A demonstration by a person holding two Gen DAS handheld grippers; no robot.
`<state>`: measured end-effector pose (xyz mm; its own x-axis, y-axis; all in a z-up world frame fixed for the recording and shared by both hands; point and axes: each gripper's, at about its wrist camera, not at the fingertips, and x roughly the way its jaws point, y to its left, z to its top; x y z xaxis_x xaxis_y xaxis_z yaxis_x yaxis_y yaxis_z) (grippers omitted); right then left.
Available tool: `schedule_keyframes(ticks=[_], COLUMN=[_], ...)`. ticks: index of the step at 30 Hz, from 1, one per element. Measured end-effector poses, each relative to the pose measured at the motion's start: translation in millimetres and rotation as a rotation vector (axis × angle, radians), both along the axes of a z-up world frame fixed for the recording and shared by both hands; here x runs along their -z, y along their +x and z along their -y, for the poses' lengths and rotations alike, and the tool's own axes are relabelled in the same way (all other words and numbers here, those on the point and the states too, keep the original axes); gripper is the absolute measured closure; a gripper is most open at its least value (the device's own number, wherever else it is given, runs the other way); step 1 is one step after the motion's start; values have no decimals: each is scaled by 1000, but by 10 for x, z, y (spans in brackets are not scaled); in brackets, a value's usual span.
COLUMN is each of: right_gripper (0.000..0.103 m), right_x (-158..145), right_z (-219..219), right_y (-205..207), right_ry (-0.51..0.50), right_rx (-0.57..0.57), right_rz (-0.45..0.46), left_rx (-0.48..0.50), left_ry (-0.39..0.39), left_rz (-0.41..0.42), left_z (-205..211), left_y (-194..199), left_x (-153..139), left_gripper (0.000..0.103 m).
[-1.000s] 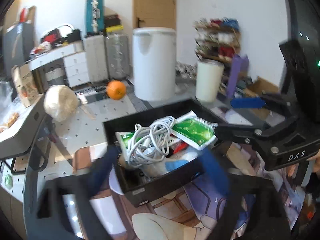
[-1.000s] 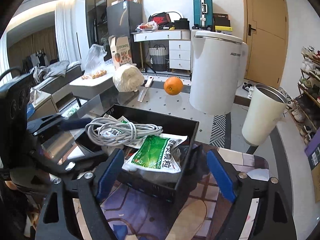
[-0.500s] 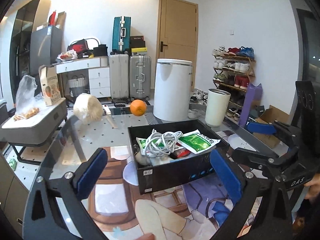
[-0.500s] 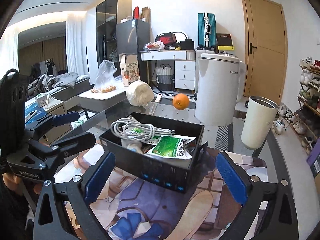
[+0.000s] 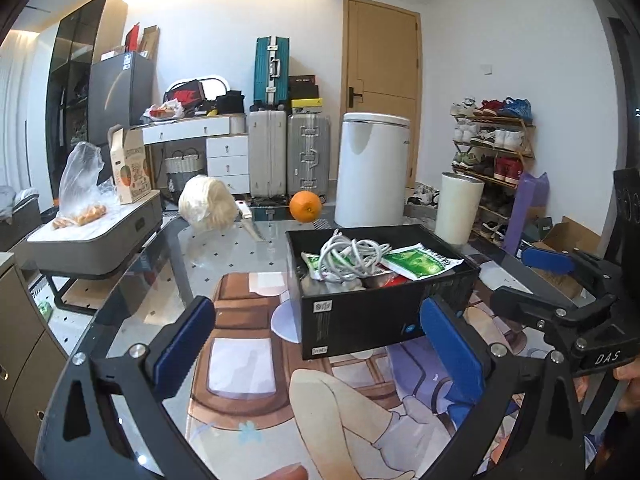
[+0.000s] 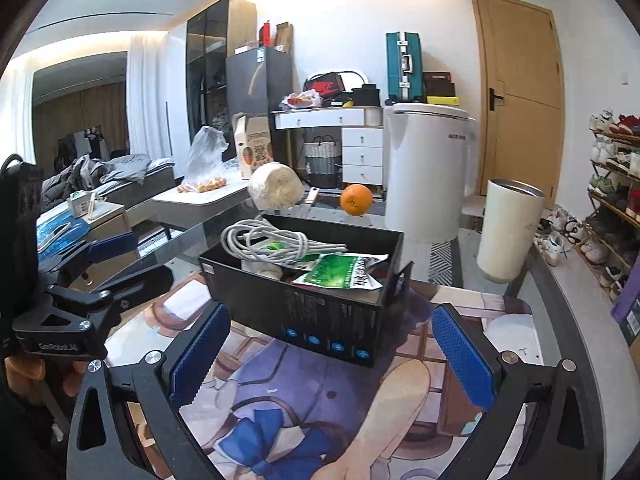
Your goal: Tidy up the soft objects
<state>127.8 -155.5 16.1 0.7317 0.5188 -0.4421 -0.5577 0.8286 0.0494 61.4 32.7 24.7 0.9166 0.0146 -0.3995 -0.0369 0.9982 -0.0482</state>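
A black box (image 5: 360, 316) (image 6: 320, 312) stands on the printed mat on the glass table. It holds a coiled white cable (image 5: 354, 256) (image 6: 272, 242), green snack packets (image 5: 422, 262) (image 6: 340, 274) and other items beneath them. My left gripper (image 5: 316, 344) is open and empty, just in front of the box. My right gripper (image 6: 332, 352) is open and empty, also in front of the box. Each gripper shows in the other's view, the right one (image 5: 560, 280) beside the box's right end and the left one (image 6: 100, 264) off its left end.
On the glass table behind the box lie a cream yarn-like ball (image 5: 206, 206), a knife (image 5: 250, 222) and an orange (image 5: 305, 207). A white bin (image 5: 372, 168) and a white cylinder (image 5: 456, 208) stand beyond. A grey case with a bag of fruit (image 5: 80, 224) is at left.
Both grippers have pulled back and up from over the box. The view has gone from looking down into the box to level with its front wall. Both jaws stay open.
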Motion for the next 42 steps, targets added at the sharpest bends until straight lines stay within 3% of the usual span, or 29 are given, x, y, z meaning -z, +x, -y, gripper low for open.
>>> schedule_keyframes(ticks=[42], right_gripper=[1], right_x=[87], right_z=[55], right_y=[24], right_ry=[39], right_rx=[22], right_rz=[12], left_rx=[-19], left_ry=[15], left_rz=[-14], left_z=[39], left_y=[63], left_x=[61], left_gripper=[0])
